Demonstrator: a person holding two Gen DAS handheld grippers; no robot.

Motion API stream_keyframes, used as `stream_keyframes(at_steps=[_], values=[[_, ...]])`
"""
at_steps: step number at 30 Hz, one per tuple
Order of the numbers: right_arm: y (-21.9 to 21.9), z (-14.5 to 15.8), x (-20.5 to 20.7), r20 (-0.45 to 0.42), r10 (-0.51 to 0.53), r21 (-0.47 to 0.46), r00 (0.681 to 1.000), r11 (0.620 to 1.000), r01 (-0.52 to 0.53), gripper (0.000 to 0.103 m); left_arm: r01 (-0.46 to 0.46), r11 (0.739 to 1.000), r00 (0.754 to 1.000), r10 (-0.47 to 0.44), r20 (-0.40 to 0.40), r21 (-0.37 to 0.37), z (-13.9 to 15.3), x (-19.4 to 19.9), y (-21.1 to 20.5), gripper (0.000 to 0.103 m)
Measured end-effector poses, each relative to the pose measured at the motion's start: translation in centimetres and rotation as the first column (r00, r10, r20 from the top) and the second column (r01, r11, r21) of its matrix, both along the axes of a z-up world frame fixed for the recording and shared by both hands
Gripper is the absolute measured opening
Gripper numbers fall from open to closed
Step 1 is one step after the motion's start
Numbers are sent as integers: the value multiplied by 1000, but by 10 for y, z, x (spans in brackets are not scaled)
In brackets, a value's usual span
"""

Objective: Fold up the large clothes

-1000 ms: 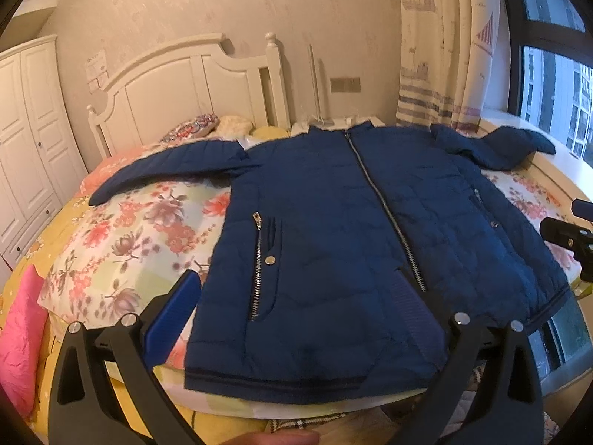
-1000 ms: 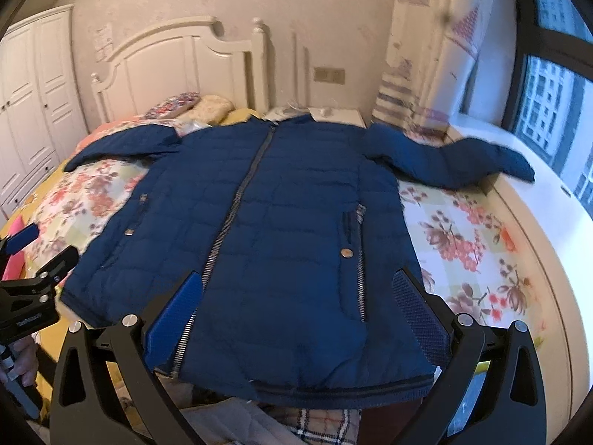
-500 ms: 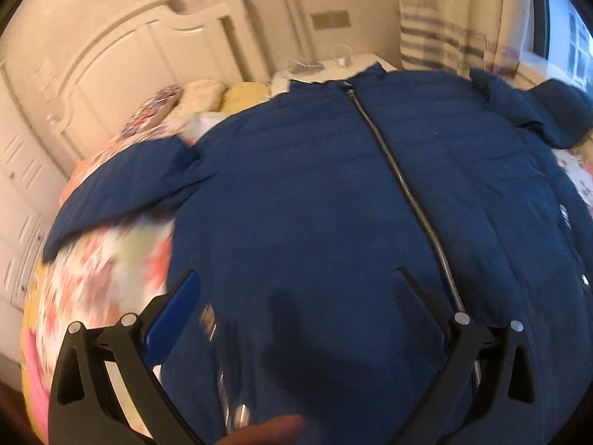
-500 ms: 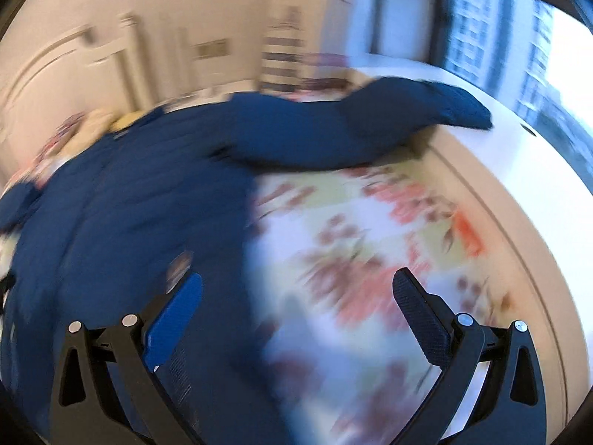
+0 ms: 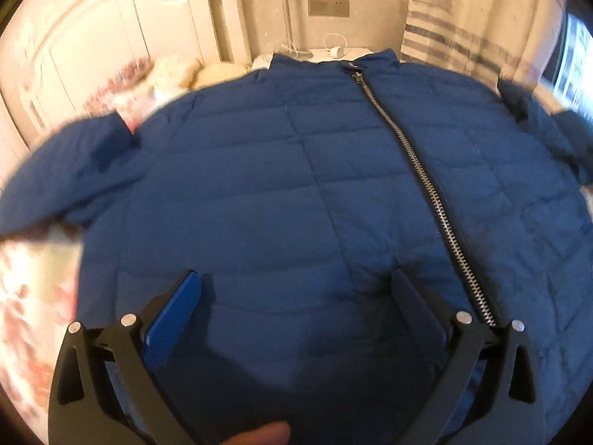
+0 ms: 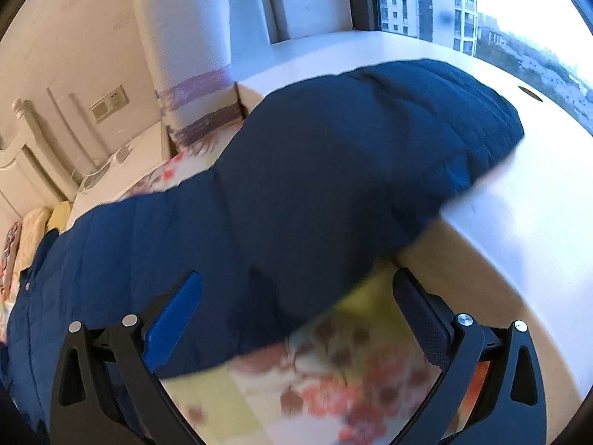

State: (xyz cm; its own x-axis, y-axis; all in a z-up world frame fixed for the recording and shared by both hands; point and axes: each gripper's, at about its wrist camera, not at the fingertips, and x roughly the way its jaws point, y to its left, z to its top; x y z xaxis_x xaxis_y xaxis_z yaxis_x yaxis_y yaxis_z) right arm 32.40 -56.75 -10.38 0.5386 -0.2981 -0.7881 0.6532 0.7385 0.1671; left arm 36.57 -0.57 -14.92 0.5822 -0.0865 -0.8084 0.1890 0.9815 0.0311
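A large navy quilted jacket (image 5: 281, 193) lies flat on the bed, front up, its metal zipper (image 5: 426, 178) closed. My left gripper (image 5: 296, 296) is open and empty, low over the jacket's chest left of the zipper. The jacket's left-hand sleeve (image 5: 70, 163) spreads out to the left. My right gripper (image 6: 296, 296) is open and empty, just above the other sleeve (image 6: 352, 155), which stretches from the bed onto the white window ledge (image 6: 519, 222). The sleeve's cuff end (image 6: 493, 126) rests on the ledge.
The bed has a floral sheet (image 6: 333, 382) and a white headboard (image 5: 92, 48) with pillows (image 5: 178, 74). A white nightstand (image 5: 333, 52) with a charger stands behind the collar. A striped curtain (image 6: 185, 55) and the window (image 6: 481, 11) are at the right.
Both grippers have moved forward and down from the foot of the bed. The left one now hovers over the jacket's chest. The right one has swung right to the sleeve on the ledge.
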Motion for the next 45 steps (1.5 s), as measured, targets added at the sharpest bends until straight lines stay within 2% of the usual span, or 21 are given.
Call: stream_keyframes(at_steps=[2,4,5,7,10,14,19,20,21,22,24,26,27,31,34,35,37,39,41,42,45], values=[[-1,2,4,10,-3,0,1000,1000,3,60,-1,1000,1000,1,0,-17,-1,4,-1,101],[12,13,4,45,7,-45,999,999,-5,26,-2,1000,1000,2,5,-8,-2,3,-5,101],[22,22,1,83,30,-70,996,997,-24,22,-4,1000,1000,4,6,-7,-2,4,-5,101],[59,48,-2,172,137,-133,976,984,-115,20,-4,1000,1000,5,6,-10,-2,3,-6,101],[135,80,2,212,353,-240,912,923,-301,20,-5,1000,1000,5,8,-12,-2,3,-6,101],[248,88,14,153,637,-306,756,758,-576,20,-5,1000,1000,5,9,-23,-2,1,-4,101],[340,35,40,-17,800,-172,599,588,-790,21,-3,999,1000,4,9,-33,-2,0,-2,101],[349,15,46,-73,826,-100,559,552,-828,23,-3,999,1000,3,9,-34,-2,0,-2,101],[356,-11,51,-140,846,-16,515,518,-855,35,-3,999,1000,3,10,-34,-2,0,-2,101],[358,-13,43,-113,847,-58,520,517,-854,38,-3,999,1000,3,10,-36,-2,0,-2,101],[354,-11,38,-94,851,-49,517,515,-856,46,-1,999,1000,2,10,-37,-2,0,-1,101],[343,-1,33,-99,838,15,536,540,-842,71,-1,999,1000,1,10,-38,-2,0,-1,101],[336,8,24,-106,815,17,569,574,-819,86,-1,999,1000,2,10,-38,-2,0,-2,101],[320,48,-52,-9,800,-97,600,596,-797,86,2,999,1000,-2,11,-36,-2,0,-1,101],[281,57,-96,34,709,-157,705,700,-696,86,-15,1000,1000,15,28,5,6,-6,-9,100],[265,51,-110,49,661,-146,749,746,-650,86,10,1000,999,-11,53,3,13,-11,-18,100],[243,38,-120,66,609,-72,791,793,-605,78,118,993,986,-117,116,0,30,-24,-46,100],[231,21,-134,63,570,-2,819,821,-571,76,256,964,946,-265,186,71,48,-39,-95,101],[234,4,-135,42,560,36,827,827,-561,75,364,922,899,-385,210,131,55,-48,-138,101],[242,-3,-136,29,554,35,832,831,-555,75,423,888,863,-455,221,178,57,-52,-166,101],[253,-9,-138,-6,550,-21,835,835,-550,75,526,810,786,-579,214,259,54,-52,-224,100]])
